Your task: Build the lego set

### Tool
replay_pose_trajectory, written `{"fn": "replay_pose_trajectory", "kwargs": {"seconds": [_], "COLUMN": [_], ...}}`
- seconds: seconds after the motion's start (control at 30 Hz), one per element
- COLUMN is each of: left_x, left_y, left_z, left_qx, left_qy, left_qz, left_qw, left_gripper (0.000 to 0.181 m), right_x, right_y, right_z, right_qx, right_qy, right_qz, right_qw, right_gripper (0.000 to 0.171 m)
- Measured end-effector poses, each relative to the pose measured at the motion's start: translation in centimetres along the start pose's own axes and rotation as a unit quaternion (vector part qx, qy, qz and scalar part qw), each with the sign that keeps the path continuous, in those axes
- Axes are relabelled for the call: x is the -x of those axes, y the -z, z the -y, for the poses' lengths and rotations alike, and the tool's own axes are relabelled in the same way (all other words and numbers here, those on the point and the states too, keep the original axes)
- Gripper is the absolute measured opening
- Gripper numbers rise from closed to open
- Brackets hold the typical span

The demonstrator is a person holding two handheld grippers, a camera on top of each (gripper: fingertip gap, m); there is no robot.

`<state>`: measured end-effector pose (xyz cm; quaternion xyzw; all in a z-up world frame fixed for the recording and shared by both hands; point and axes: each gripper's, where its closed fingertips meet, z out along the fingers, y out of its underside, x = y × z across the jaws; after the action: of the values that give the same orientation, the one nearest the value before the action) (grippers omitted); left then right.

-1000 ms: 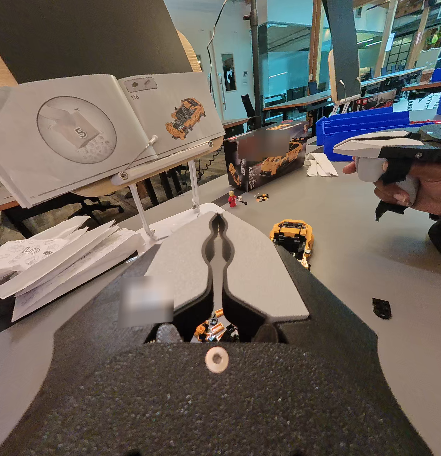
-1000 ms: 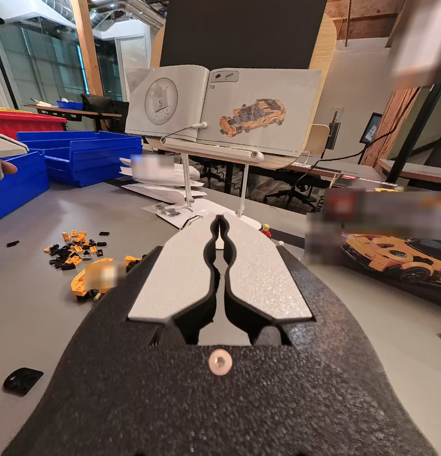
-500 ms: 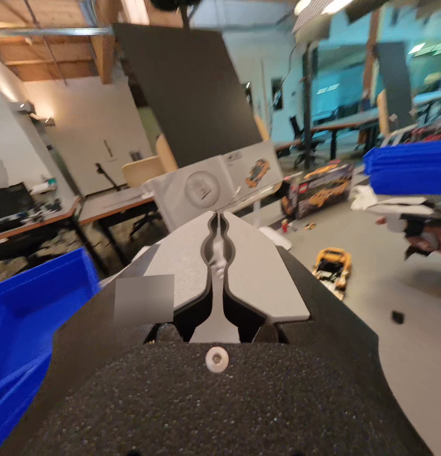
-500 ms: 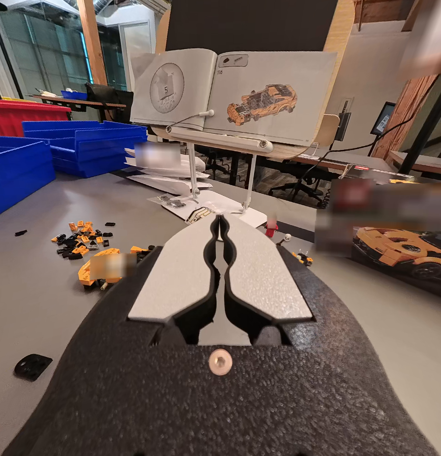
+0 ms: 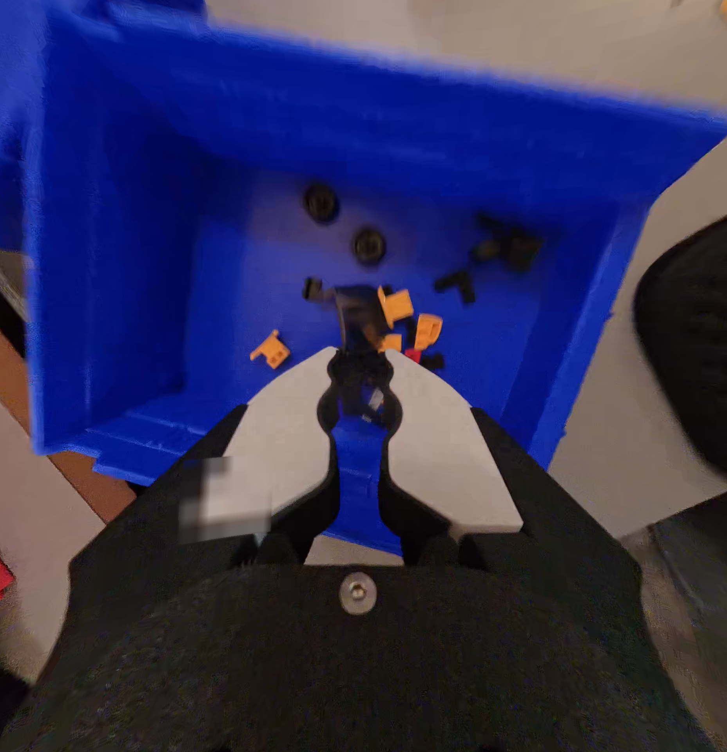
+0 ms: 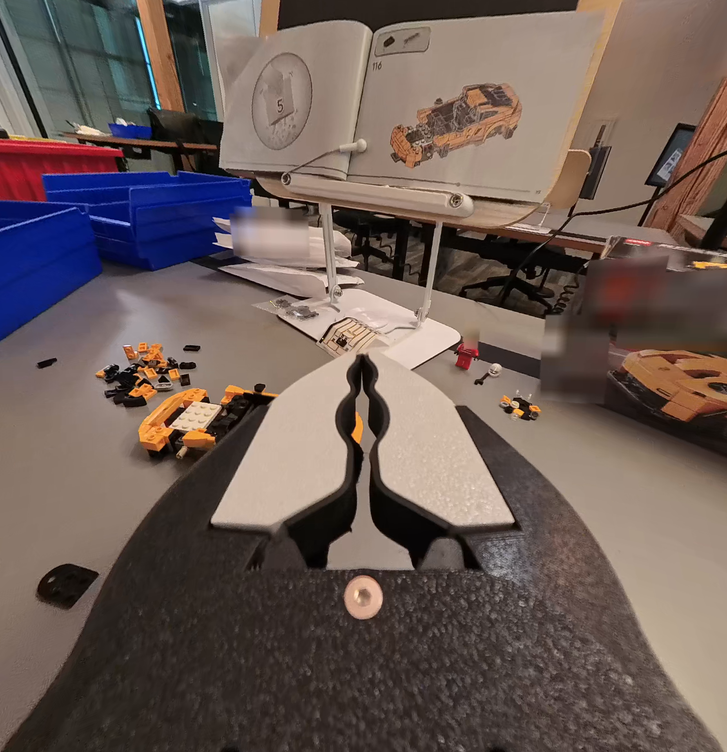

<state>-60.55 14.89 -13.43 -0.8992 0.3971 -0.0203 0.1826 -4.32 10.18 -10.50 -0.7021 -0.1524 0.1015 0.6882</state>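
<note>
- The left tool [image 5: 359, 354], with pale grey finger plates on a black foam-textured body, points down into a deep blue plastic bin [image 5: 109, 252]; the picture is motion-blurred.
- Its fingers [image 5: 284, 431] stand a little apart, with a dark, blurred piece [image 5: 355, 321] at their tips; whether they grip it cannot be told.
- On the bin floor lie loose small orange bricks [image 5: 398, 305], one orange brick [image 5: 271, 353] apart to the left, two round black wheel-like pieces [image 5: 321, 202], and several small black pieces [image 5: 508, 246] toward the right wall.
- The bin sits on a pale grey surface [image 5: 598, 468].

Loose pieces [image 5: 398, 305] inside bin [image 5: 109, 244]
</note>
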Motion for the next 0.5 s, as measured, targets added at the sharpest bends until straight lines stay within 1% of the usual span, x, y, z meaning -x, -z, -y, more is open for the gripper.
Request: {"fn": "replay_pose_trajectory", "kwargs": {"seconds": [0.1, 0.23, 0.37, 0.5], "left_x": [-1.1, -2.5, -1.9, -1.0], "left_y": [-2.6, -4.5, -5.7, -6.7], "left_z": [-1.8, -3.9, -6.8, -7.7], "left_qx": [0.071, 0.161, 0.268, 0.309], "left_qy": [-0.037, -0.096, -0.150, -0.172], "left_qz": [-0.042, -0.071, -0.062, -0.052], "left_qw": [0.996, 0.980, 0.950, 0.934], "left_gripper": [0.019, 0.021, 0.020, 0.018], "right_x": [0.0, 0.0, -0.2, -0.4], "right_y": [-0.2, -0.5, -0.7, -1.0], "right_z": [-0.5, -1.1, -1.5, -2.0], "right_qx": [0.010, 0.021, 0.029, 0.040], "right_qy": [0.011, 0.027, 0.032, 0.027], "right_qz": [-0.004, -0.009, -0.013, -0.015], "right_qw": [1.000, 0.999, 0.999, 0.999], "right_gripper": [0.000, 0.000, 0.000, 0.000]}}
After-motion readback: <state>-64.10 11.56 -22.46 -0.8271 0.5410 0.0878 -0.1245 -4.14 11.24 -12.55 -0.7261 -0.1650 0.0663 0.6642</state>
